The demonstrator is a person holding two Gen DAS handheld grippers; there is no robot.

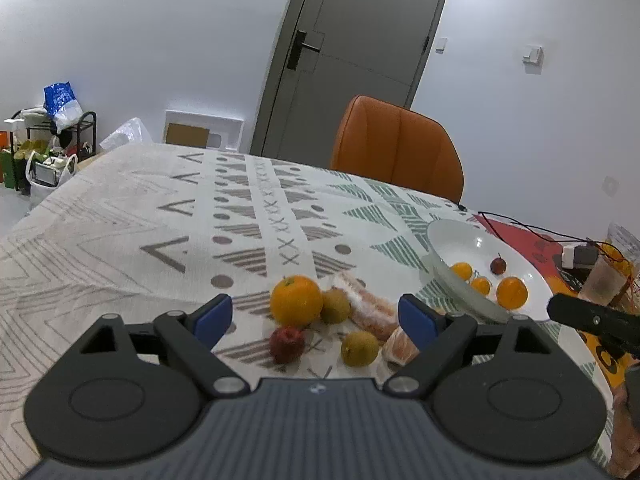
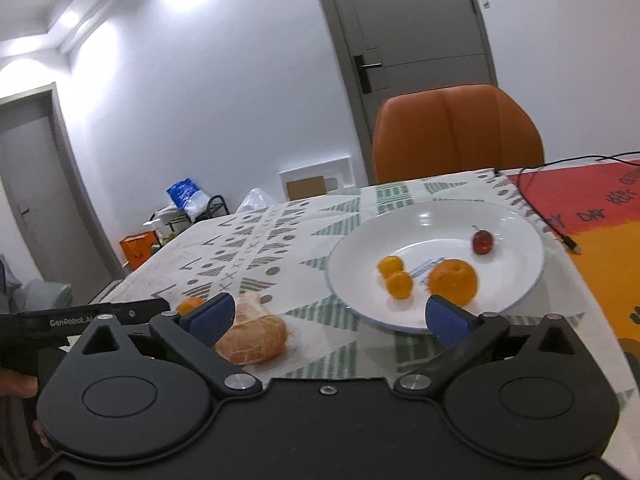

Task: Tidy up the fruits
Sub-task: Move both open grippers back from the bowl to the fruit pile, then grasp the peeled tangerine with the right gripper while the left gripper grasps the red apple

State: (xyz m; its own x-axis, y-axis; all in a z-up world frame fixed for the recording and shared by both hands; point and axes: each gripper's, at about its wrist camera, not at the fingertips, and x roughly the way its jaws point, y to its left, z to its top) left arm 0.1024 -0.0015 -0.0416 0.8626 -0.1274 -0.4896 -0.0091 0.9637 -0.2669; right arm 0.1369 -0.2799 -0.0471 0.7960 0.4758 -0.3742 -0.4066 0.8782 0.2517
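Observation:
In the left wrist view my left gripper [image 1: 316, 318] is open and empty above a cluster of loose fruit on the tablecloth: a large orange [image 1: 296, 300], a red apple [image 1: 286, 345], two yellow-green fruits [image 1: 359, 349], and peeled citrus pieces [image 1: 370, 310]. The white plate [image 1: 452, 236] at right holds an orange, two small oranges and a dark red fruit. In the right wrist view my right gripper [image 2: 326, 316] is open and empty in front of the plate [image 2: 516, 220], with a peeled citrus [image 2: 256, 338] by its left finger. The plate holds an orange [image 2: 454, 282], two small oranges [image 2: 394, 274] and a red fruit [image 2: 482, 241].
An orange chair [image 1: 396, 148] stands at the table's far side before a grey door [image 1: 360, 48]. A black cable [image 2: 536, 200] crosses a red-orange mat [image 2: 592, 216] right of the plate. A plastic cup [image 1: 602, 280] and a small charger stand at far right. Bags and a rack sit on the floor at left.

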